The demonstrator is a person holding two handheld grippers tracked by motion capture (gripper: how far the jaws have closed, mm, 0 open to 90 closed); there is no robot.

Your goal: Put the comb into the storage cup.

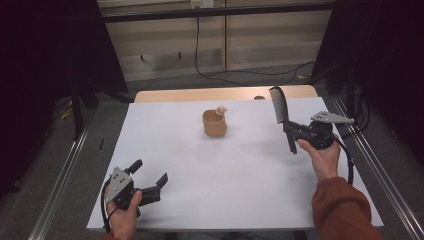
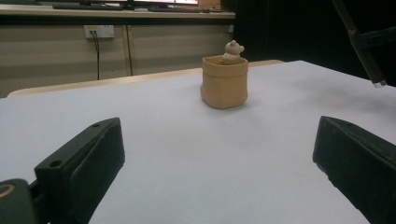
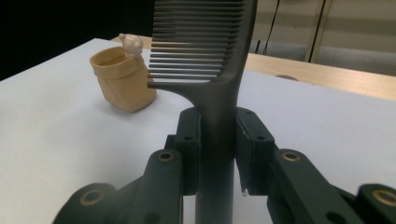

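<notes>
You are holding the right gripper [image 1: 294, 131] clamped on a dark comb [image 1: 280, 111], its 2 jaws pressing the handle from both sides just below the point where the teeth begin, so the toothed end is standing up above the jaws while the rest of the handle is hanging down beneath them. In the right gripper view the comb [image 3: 219, 84] is sitting upright between the pads, teeth pointing to the jaws' left, toward the small tan cup [image 3: 122, 78] with a little bear figure [image 3: 131, 43] on its rim, which is standing ahead of the tool and well apart from it. Your left gripper [image 1: 149, 181] is resting near the table's [image 1: 240, 170] front edge with its jaws spread wide and nothing between them; from its own view the cup [image 2: 224, 81] is standing well ahead, roughly centred between the 2 jaws. If the comb is going into the cup, the risk, as I judge it, is this: the grip is narrow and on a smooth handle, so the comb could pivot or slip if its lower end strikes the rim. The cup looks light and soft, and a sideways nudge could tip it or push it away, since your left gripper is not steadying it.
</notes>
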